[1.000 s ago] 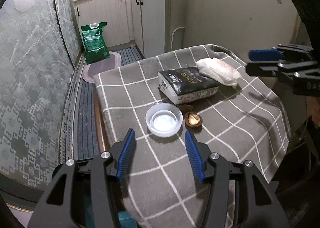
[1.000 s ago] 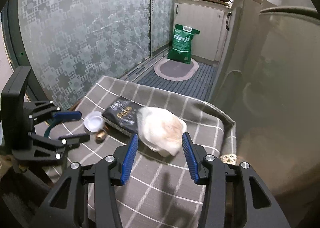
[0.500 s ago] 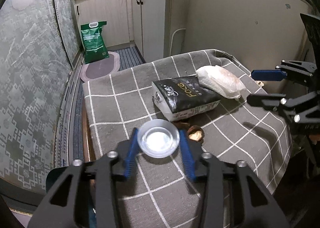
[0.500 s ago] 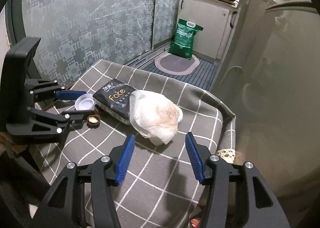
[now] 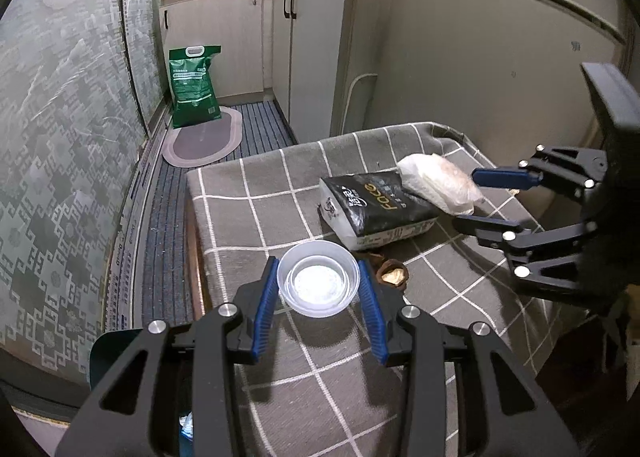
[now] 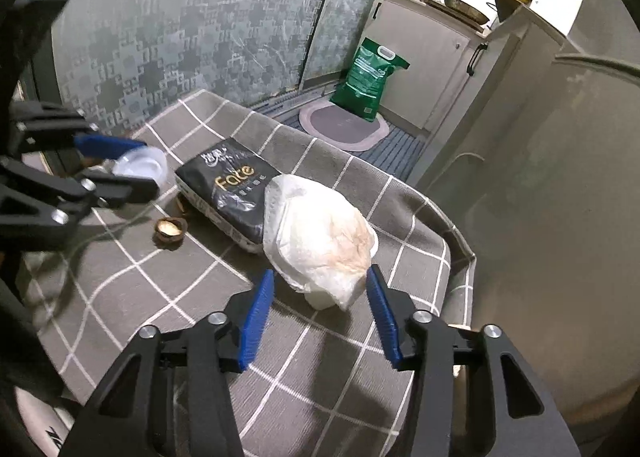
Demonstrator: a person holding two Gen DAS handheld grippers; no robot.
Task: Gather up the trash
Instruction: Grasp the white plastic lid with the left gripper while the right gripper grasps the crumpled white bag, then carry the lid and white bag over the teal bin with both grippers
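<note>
Left view: your left tool (image 5: 319, 299) has just closed on the small clear plastic cup (image 5: 318, 283), beside the black tissue pack (image 5: 372, 204); lift next. Right view: your right tool (image 6: 319, 299) has dropped, jaws closing around the crumpled white paper wad (image 6: 320, 241) against that pack, not yet gripping.

The right gripper (image 6: 318, 289) points down at a crumpled white plastic bag (image 6: 320, 241) on a grey checked cloth (image 6: 348, 385); its jaws are closing, the bag's near end between the blue pads, untouched. At ten o'clock lies a black packet (image 6: 228, 187), then a nutshell (image 6: 170, 231). At nine o'clock the left gripper (image 6: 130, 167) clamps a clear plastic cup (image 6: 140, 169).
</note>
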